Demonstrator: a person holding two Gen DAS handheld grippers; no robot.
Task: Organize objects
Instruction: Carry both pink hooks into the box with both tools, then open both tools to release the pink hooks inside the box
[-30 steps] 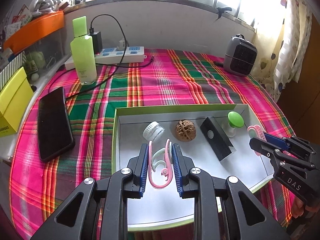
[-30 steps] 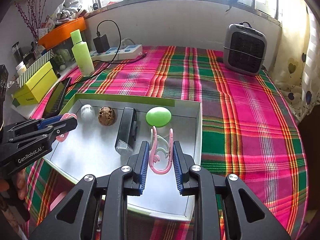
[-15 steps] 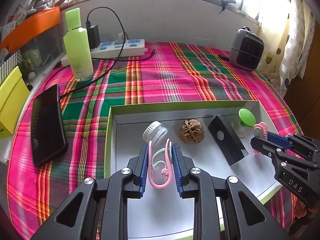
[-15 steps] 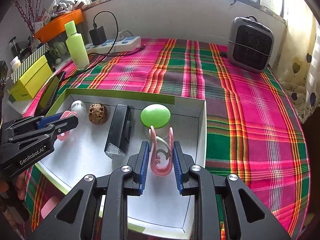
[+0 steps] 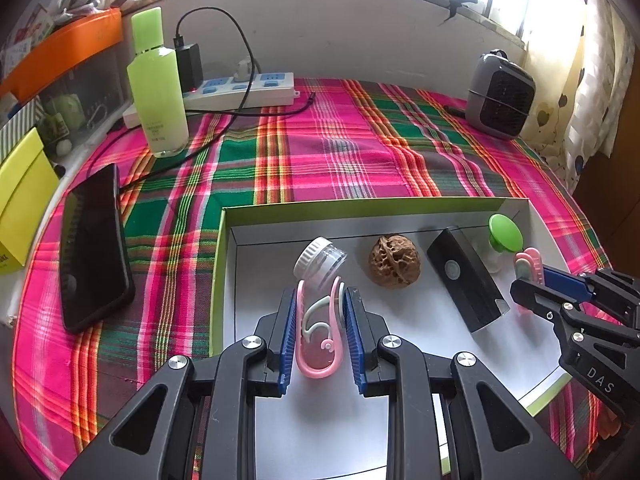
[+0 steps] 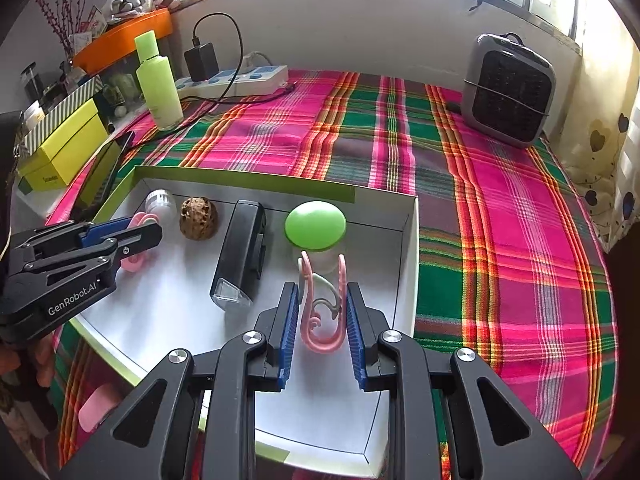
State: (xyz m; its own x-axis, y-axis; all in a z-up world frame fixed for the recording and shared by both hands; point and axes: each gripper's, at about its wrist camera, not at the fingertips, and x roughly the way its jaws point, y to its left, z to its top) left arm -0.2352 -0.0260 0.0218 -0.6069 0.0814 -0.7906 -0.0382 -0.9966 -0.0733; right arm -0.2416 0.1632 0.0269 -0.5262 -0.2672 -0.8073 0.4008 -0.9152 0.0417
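Since earlier: both views have edged closer to the shallow white tray with green rim (image 5: 224, 240); grips unchanged.
Left gripper (image 5: 318, 334): jaws nearly closed on a pink looped plastic clip (image 5: 318, 360), lower centre, long axis running up-frame.
Right gripper (image 6: 322, 328): jaws likewise pinching a second pink clip (image 6: 320, 336), over the tray's right end.
Release: straight down for either.

cloth (image 5: 344, 152): soft, woven checks
walnut (image 5: 394, 266): rough, bumpy shell
phone (image 5: 94, 248): shiny black glass
clip (image 5: 320, 332): smooth pink plastic

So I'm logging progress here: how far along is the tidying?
Done: jar, walnut, black device and green-capped bottle lie in the tray. In hand: each gripper, left and right, grips a pink clip over it. Left: releasing both.
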